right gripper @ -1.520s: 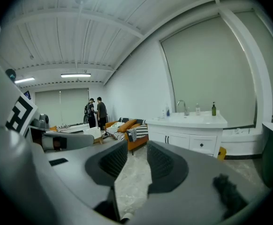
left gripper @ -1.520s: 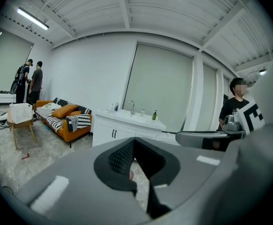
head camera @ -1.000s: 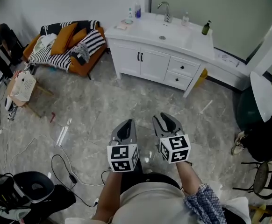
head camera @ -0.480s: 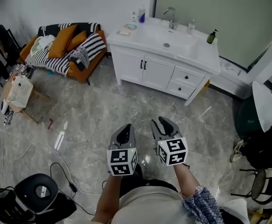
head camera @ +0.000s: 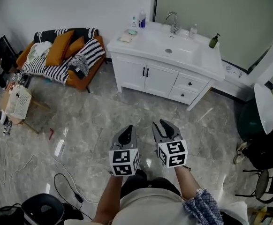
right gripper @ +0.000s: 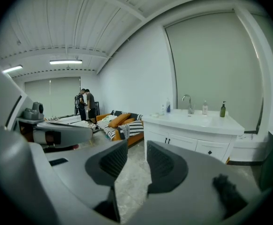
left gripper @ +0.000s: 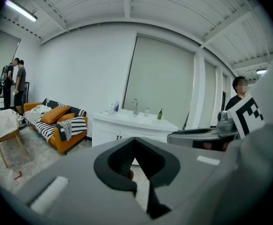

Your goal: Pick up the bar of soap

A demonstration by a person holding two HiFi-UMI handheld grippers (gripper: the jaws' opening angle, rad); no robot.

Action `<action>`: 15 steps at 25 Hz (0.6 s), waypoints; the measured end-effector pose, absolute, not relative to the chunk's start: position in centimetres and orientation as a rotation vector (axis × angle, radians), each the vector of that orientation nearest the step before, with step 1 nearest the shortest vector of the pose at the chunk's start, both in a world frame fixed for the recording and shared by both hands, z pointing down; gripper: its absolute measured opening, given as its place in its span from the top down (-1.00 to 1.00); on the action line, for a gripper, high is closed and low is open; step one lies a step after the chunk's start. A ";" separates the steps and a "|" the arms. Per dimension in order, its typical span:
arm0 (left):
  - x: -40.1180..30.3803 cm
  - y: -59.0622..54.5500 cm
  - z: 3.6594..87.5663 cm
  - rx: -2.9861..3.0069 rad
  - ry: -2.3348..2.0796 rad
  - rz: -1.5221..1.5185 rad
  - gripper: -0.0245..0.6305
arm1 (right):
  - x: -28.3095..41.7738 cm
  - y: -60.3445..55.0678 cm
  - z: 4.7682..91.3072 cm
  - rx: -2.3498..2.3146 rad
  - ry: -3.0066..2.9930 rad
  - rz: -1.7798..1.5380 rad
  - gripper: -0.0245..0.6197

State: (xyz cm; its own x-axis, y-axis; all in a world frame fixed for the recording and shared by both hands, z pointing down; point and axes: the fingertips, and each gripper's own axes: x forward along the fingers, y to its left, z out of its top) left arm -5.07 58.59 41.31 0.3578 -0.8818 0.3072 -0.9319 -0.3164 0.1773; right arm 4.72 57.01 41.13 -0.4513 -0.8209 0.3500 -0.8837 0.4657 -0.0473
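Note:
The bar of soap (head camera: pixel 125 39) is a small pale block on the left end of the white vanity top (head camera: pixel 193 55), next to a little dish (head camera: pixel 132 32) and bottles (head camera: pixel 141 19). It is too small to pick out in either gripper view. Both grippers are held out over the marble floor, well short of the vanity. The left gripper (head camera: pixel 126 129) (left gripper: pixel 134 140) has its jaw tips meeting, with nothing in them. In the right gripper (head camera: pixel 163 124) (right gripper: pixel 136 150) a gap shows between the ribbed pads (right gripper: pixel 162 162), and only floor is seen through it.
An orange sofa (head camera: pixel 61 53) with striped throws stands left of the vanity. A faucet (head camera: pixel 174 21) and a dark pump bottle (head camera: pixel 214 41) are on the counter. Cables (head camera: pixel 66 182) and a chair base (head camera: pixel 40 207) lie at the lower left, and a white fixture (head camera: pixel 268 100) stands at the right.
The vanity and sofa have slid lower and grown larger in the head view as the person carries both grippers toward them. Neither gripper's jaws have changed.

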 end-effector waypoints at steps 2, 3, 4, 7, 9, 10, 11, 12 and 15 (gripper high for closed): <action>-5.5 57.7 41.0 2.315 -1.600 0.219 0.90 | 4.4 56.4 41.3 1.466 -2.433 0.330 0.55; -5.7 57.4 40.9 2.320 -1.599 0.218 0.90 | 4.1 56.1 41.3 1.467 -2.431 0.327 0.55; -6.0 57.2 40.8 2.322 -1.598 0.217 0.90 | 3.9 55.8 41.4 1.463 -2.428 0.316 0.55; -7.0 56.6 40.4 2.316 -1.599 0.183 0.90 | 3.2 54.5 41.2 1.458 -2.418 0.266 0.55; -7.5 56.1 39.9 2.315 -1.599 0.156 0.90 | 3.2 53.8 40.7 1.490 -2.426 0.280 0.55; -7.7 55.9 39.7 2.314 -1.599 0.150 0.90 | 3.1 53.6 40.6 1.502 -2.430 0.295 0.55; -8.0 55.8 39.6 2.313 -1.603 0.146 0.90 | 3.0 53.5 40.5 1.506 -2.430 0.302 0.55; -8.2 55.5 39.5 2.309 -1.609 0.141 0.90 | 2.8 53.4 40.5 1.504 -2.428 0.297 0.55; -8.5 54.7 39.4 2.304 -1.621 0.136 0.90 | 2.4 53.0 40.5 1.495 -2.419 0.259 0.55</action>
